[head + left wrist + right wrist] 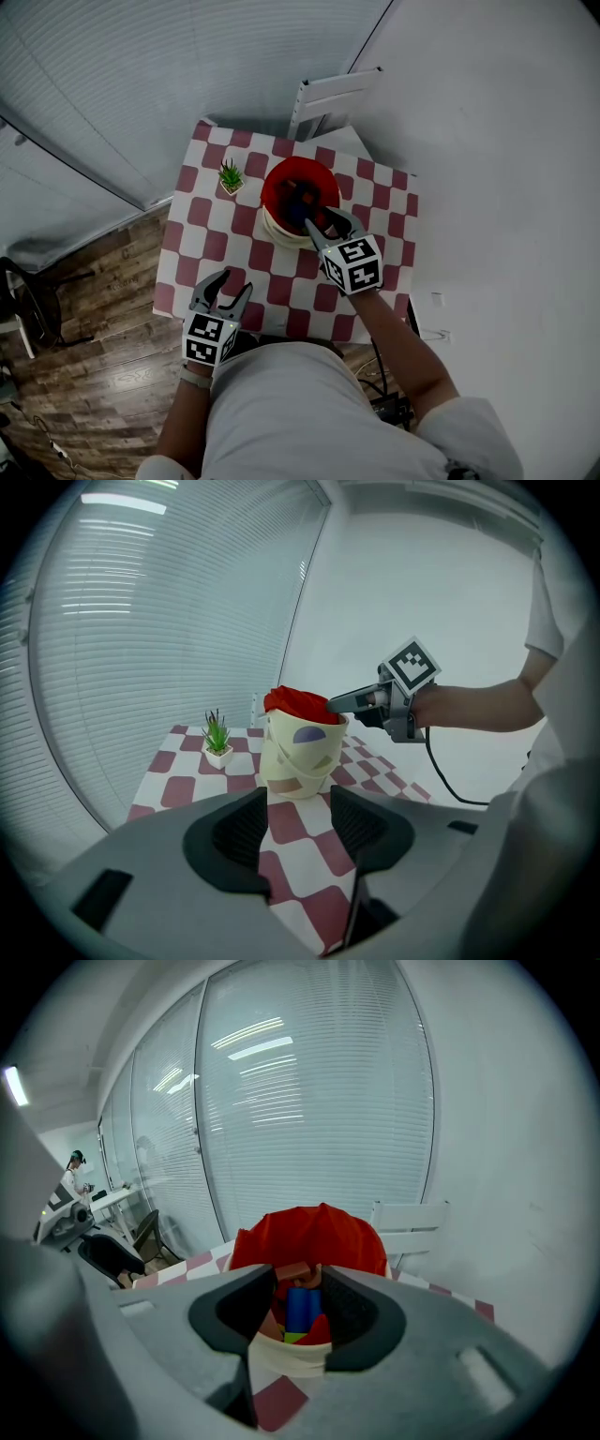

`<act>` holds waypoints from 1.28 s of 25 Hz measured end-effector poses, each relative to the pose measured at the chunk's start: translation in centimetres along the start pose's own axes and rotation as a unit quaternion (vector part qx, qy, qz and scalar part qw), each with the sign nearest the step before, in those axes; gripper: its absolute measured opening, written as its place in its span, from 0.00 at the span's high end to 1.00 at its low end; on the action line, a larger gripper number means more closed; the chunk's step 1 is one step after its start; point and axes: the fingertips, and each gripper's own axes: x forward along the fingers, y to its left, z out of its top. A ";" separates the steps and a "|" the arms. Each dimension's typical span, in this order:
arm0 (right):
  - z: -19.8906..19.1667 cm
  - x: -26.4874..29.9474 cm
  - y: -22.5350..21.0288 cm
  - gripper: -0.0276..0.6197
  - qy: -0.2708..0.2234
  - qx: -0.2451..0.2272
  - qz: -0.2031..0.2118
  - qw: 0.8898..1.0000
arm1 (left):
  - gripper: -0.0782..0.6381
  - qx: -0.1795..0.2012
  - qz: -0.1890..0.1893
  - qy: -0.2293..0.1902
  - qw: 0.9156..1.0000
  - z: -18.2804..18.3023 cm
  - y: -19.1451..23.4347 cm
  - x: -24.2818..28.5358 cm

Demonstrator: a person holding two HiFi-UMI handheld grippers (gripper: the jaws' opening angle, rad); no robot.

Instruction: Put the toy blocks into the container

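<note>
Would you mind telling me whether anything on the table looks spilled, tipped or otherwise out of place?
Nothing stands out. The container stands upright on the checkered cloth with blocks inside, the potted plant is upright beside it, and no block lies loose on the cloth.

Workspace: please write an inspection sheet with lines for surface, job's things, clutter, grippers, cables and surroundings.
Surface: checked table; no loose blocks seen on it.
Job's things: container holds blocks.
Clutter: plant.
Grippers: left gripper open, empty, over the near edge; right gripper open over the container.
Cables: cable runs from the right gripper.
Surroundings: blinds, chair, wood floor.
</note>
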 end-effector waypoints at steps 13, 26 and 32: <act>0.1 -4.7 0.0 0.73 -0.055 0.035 -0.028 0.997 | 0.62 0.045 -0.027 -0.019 0.998 3.8 -0.1 1.1; -0.2 -10.6 0.9 0.73 -0.113 0.066 -0.065 0.989 | 0.62 0.082 -0.077 -0.067 0.991 10.1 -1.9 1.8; -0.2 -13.7 0.6 0.73 -0.141 0.079 -0.088 0.983 | 0.62 0.096 -0.098 -0.092 0.986 12.5 -3.2 1.3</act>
